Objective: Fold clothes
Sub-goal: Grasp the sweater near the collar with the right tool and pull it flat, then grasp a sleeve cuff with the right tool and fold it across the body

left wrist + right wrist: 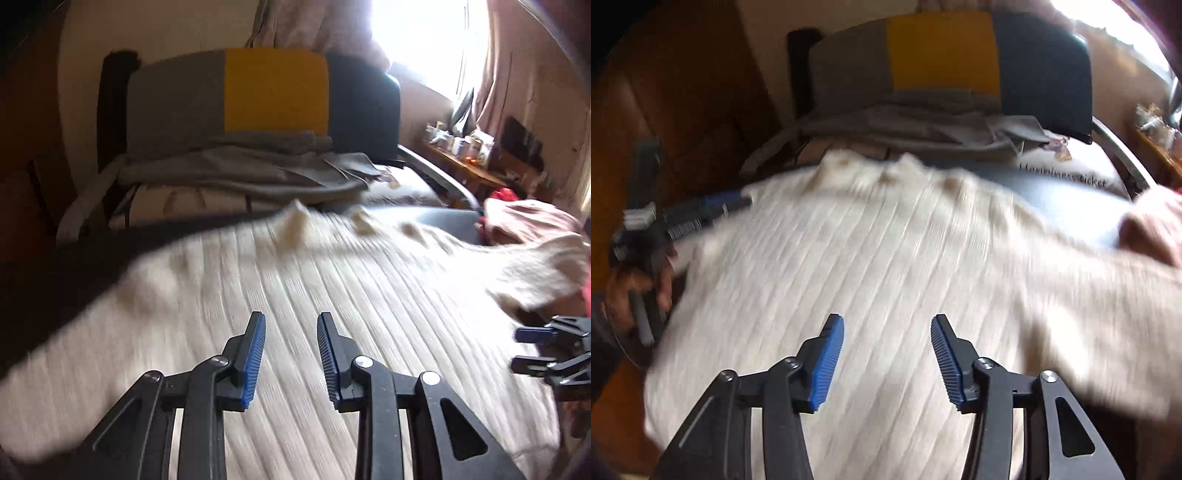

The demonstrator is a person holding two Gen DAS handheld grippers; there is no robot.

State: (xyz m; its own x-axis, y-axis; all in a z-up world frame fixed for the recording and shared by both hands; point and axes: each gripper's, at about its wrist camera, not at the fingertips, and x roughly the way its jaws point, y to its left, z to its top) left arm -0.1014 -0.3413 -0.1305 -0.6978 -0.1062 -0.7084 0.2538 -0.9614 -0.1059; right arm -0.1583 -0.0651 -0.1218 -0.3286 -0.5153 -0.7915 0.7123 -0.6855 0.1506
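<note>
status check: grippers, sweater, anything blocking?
Left gripper and right gripper open, empty. Cream sweater spread flat, unfolded. Grey folded pile beyond the collar; nothing blocking.

Cream sweater [879, 258]: ribbed knit, matt. Fingers [827, 365]: ridged blue rubber pads, black matt plastic.

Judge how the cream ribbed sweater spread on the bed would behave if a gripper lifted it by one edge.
The cream ribbed sweater would probably droop: its top edge already lies rumpled. The ribbed knit likely gives pads purchase. Spread wide, it would probably trail.
</note>
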